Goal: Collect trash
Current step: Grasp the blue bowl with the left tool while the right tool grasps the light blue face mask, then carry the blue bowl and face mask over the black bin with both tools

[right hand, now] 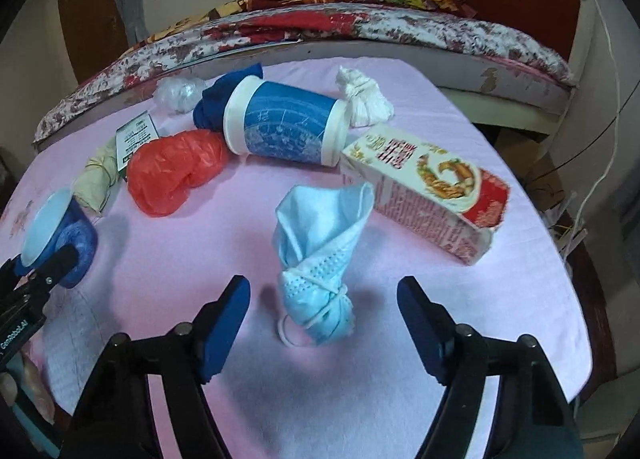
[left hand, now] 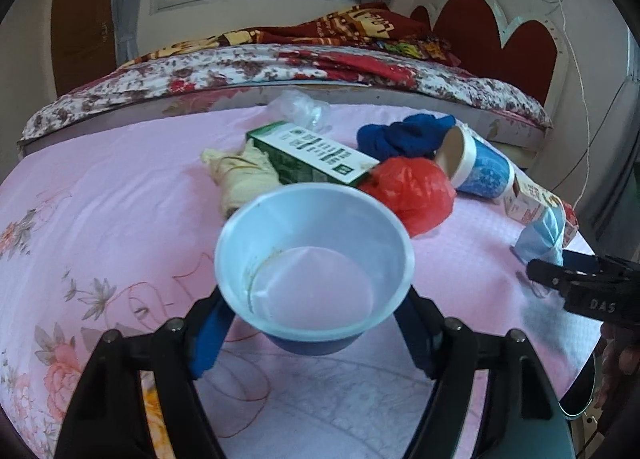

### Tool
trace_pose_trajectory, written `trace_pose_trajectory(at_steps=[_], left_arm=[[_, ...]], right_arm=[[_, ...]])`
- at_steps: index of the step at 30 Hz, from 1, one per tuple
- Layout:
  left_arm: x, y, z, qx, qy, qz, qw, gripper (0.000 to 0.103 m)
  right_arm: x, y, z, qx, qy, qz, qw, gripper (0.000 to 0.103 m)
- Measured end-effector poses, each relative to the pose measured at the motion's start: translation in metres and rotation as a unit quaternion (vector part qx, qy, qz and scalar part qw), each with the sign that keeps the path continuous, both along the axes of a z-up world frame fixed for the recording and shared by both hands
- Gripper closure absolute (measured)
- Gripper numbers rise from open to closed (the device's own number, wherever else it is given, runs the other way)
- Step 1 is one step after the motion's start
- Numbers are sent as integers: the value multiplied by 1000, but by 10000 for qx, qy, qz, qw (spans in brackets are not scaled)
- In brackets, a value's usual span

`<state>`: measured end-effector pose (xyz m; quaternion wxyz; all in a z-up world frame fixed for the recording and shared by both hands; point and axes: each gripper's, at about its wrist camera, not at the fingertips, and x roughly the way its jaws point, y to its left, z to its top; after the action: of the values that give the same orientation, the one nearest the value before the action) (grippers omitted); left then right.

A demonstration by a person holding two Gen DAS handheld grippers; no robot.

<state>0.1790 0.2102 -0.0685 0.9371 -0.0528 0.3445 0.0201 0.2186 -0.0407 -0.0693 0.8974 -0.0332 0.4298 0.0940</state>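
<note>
The left gripper [left hand: 314, 333] has a blue bowl [left hand: 314, 255] between its two blue fingers [left hand: 210, 339]; both pads sit against the lower wall of the bowl, so it is clamped on it. The bowl is white inside with a thin brown ring of residue, and blue outside. The right gripper [right hand: 322, 323] stands released: its jaws are wide apart, and the folded blue face mask [right hand: 320, 255] lies between them, touching neither pad. The mask is light blue, twisted and tied at its near end with its own elastic loop.

All this lies on a pink cloth [right hand: 460, 299] over a table. Around the mask the cloth is bare, so there is free room on both sides; the table edge curves away near the right.

Further back, a red plastic bag [right hand: 176, 175] lies crumpled beside a cream cloth bundle [right hand: 96, 183] and a green carton [left hand: 312, 157]. A blue tub [right hand: 284, 121] lies on its side just beside a red and white carton [right hand: 432, 187]. Behind it are a dark blue cloth [right hand: 210, 107], a white knotted rag [right hand: 364, 97] and clear plastic [right hand: 180, 93].
</note>
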Motion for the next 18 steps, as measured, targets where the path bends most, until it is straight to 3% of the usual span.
trace_pose_trajectory(at_steps=[3,4,18], left_arm=[[1,-5,-1,18,54,-57,10000,28],[0,-7,-1,15,62,-76,10000,28],[-15,-49,30,87,-192,-432,9988,28]], right_arm=[[4,3,-5,-33,25,94,9999,50],[3,3,-5,-39,12,142,9999,74],[-43,-30,39,128,-543,156,9983,76]])
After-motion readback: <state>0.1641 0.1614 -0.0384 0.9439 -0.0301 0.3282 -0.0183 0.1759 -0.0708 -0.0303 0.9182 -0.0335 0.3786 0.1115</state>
